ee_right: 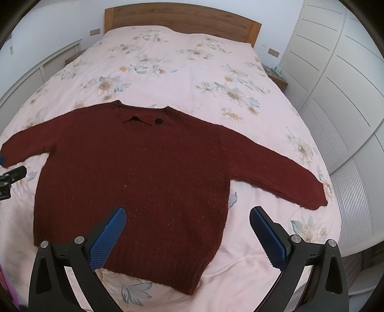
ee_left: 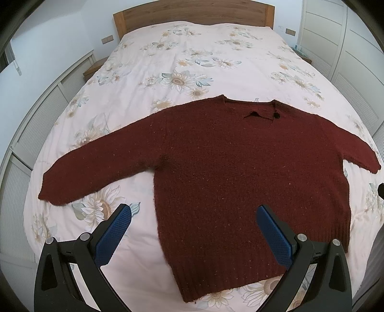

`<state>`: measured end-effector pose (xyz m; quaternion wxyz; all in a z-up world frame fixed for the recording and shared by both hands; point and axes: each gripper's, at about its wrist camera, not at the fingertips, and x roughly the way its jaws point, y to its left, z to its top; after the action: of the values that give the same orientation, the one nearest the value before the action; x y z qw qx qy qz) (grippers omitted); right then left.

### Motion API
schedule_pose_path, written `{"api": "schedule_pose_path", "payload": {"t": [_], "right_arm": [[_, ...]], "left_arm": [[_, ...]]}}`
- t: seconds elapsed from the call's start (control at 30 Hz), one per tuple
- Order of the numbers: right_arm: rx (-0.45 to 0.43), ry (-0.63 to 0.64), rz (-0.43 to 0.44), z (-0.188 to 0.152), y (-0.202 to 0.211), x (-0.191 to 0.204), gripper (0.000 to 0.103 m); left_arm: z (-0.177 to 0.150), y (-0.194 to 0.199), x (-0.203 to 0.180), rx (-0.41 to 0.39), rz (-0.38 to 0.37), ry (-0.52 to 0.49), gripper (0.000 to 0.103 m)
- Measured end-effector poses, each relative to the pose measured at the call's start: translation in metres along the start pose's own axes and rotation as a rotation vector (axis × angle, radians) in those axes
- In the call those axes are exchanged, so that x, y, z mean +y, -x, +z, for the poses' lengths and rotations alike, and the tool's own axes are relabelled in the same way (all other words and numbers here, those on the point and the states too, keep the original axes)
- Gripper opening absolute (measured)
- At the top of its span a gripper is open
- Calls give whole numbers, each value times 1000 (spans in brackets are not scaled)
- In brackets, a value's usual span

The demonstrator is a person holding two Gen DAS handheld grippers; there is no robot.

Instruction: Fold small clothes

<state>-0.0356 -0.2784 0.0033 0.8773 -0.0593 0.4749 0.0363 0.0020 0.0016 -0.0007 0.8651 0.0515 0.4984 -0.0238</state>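
A dark red knitted sweater (ee_left: 216,163) lies flat on the bed, sleeves spread out to both sides, neck toward the headboard, with a black button at the collar. It also shows in the right wrist view (ee_right: 134,172). My left gripper (ee_left: 194,211) is open and empty, held above the sweater's lower left part near the hem. My right gripper (ee_right: 188,213) is open and empty, above the sweater's lower right side. Part of the left gripper (ee_right: 12,176) shows at the left edge of the right wrist view.
The bed has a pale pink cover with a flower print (ee_left: 192,55) and a wooden headboard (ee_left: 192,16). White louvred panels (ee_left: 28,134) run along the left, white wardrobe doors (ee_right: 336,84) along the right. A small bedside table (ee_right: 278,76) stands by the headboard.
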Motion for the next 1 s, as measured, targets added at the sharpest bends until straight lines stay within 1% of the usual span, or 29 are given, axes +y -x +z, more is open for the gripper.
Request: {"api": "schedule_pose_path", "payload": {"t": [0.23, 0.4, 1.0], "right_arm": [[0, 0, -4, -1, 1, -2, 103], [2, 0, -6, -1, 1, -4, 103], [9, 4, -14, -1, -1, -9, 103]], "left_arm": [[1, 1, 0, 1, 3, -2, 102], [2, 1, -1, 0, 31, -19, 102], [-4, -6, -6, 12, 28, -28, 102]]}}
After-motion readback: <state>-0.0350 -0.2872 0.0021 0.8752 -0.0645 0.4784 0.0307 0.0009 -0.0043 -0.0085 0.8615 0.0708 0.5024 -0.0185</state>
